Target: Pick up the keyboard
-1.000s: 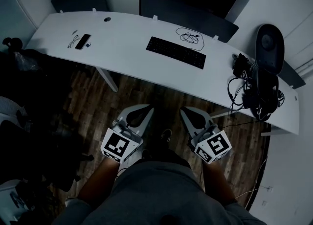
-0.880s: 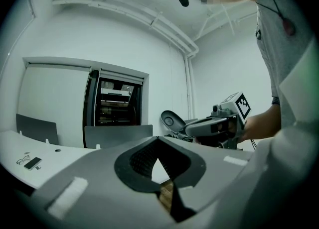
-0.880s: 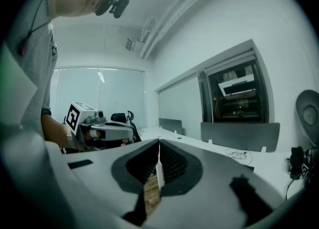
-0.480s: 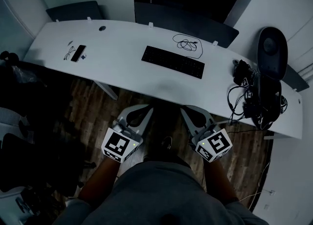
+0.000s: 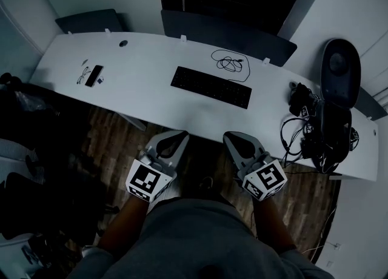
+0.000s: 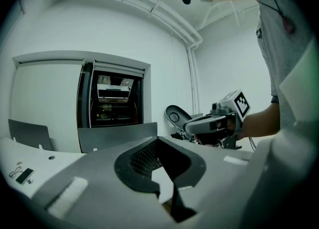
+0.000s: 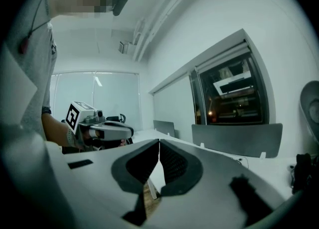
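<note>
1. Garment: grey fabric, nearest the camera, with a bare forearm on either side.
2. Left tool: grey moulded shell with black ribbed pads. The jaws are clenched together with nothing between them, just short of the table's front edge.
3. Right tool: same build, jaws closed tip to tip and empty, beside the left tool but apart from it.
4. Floor: dark wood planks.
5. Table: long, white and smooth, with a curved front edge.
6. Keyboard: black, slim and rectangular. It lies flat mid-table, slightly skewed, beyond both tools and untouched.
7. Cable: thin and loosely coiled, just behind the keyboard.
8. Phone: dark flat slab at the table's left end.
9. Cable tangle: black cords and gear at the table's right end.
10. Panel: dark, flat and upright along the table's far edge.
</note>
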Available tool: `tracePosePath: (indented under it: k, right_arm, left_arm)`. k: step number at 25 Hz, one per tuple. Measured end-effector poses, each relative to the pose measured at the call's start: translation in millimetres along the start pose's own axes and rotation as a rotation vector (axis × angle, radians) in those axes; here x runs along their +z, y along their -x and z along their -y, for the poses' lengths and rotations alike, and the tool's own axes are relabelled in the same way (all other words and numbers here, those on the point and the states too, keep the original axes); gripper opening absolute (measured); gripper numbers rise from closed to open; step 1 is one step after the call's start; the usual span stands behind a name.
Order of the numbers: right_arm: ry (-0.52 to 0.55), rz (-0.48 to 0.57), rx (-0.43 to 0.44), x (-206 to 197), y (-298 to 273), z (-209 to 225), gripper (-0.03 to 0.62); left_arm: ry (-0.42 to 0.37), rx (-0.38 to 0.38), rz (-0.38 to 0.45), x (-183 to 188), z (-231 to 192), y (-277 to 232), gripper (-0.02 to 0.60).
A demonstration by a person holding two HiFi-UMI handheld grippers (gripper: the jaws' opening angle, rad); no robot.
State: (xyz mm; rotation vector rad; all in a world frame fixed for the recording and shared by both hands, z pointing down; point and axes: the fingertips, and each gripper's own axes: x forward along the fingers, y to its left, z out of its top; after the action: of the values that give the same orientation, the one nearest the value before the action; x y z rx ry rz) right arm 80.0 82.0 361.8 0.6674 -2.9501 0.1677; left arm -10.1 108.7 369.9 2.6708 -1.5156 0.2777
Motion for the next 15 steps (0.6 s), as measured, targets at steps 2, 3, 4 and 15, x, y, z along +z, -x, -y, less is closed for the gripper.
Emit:
tracePosePath:
  k: [2, 3, 4, 15]
  right_arm:
    - [0.003, 0.0, 0.004, 0.4, -0.6, 9.3, 0.015]
    - [0.002, 0.002, 0.006, 0.1, -0.5, 13.9, 0.015]
    - [0.0, 0.005, 0.006, -0.8, -0.2, 18.5, 0.015]
    - [-0.016, 0.01, -0.001, -2.8, -1.2, 49.2, 0.014]
  left_arm:
    - [0.004, 0.009, -0.002, 1.0, -2.1, -8.4, 0.005]
    - [-0.003, 0.009, 0.004, 2.7, -2.3, -12.4, 0.006]
    - [-0.011, 0.009, 0.01, 4.5, -2.2, -16.1, 0.006]
    - [-0.028, 0.004, -0.007, 7.5, -4.1, -43.6, 0.006]
